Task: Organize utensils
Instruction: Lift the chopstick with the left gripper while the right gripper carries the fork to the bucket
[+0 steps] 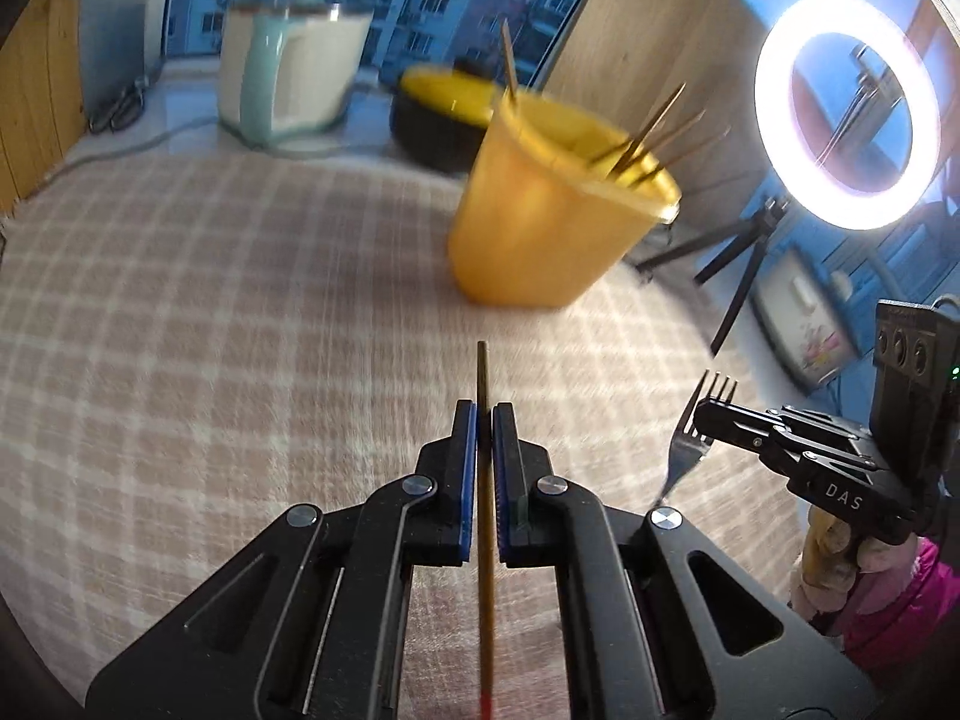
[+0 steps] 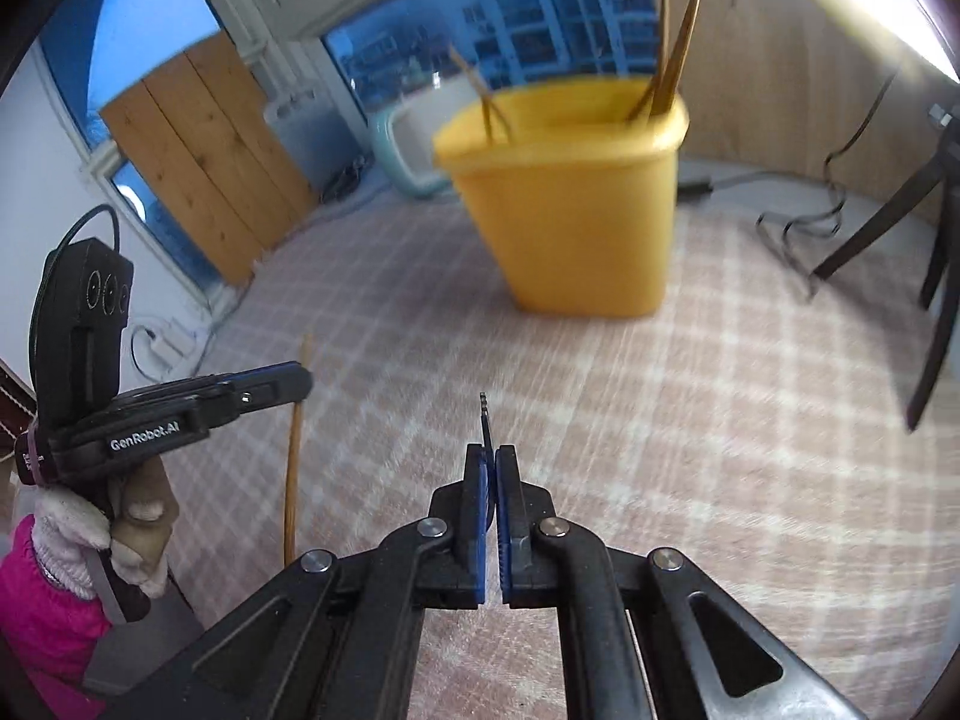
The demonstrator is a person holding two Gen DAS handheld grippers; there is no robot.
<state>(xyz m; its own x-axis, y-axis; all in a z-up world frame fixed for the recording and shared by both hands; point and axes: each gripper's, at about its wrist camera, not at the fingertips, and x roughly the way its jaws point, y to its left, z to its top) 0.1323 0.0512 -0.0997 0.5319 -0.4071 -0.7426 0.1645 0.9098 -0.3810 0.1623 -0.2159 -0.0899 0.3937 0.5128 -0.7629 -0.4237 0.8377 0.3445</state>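
Left wrist view: the left gripper is closed narrow on a chopstick, which runs straight along the gap with its dark tip poking out past the fingers. The yellow cup, already holding several chopsticks, stands far and a little right on the checked cloth. Near right, the right gripper holds a fork, tines up. Right wrist view: the right gripper is pinched nearly shut on the fork, seen edge-on as a thin dark sliver above the pads; the cup sits far, just right of centre. At left, the other gripper carries its chopstick upright. Judging by this, both utensils are being carried to the cup; next each must be raised over the rim, then released
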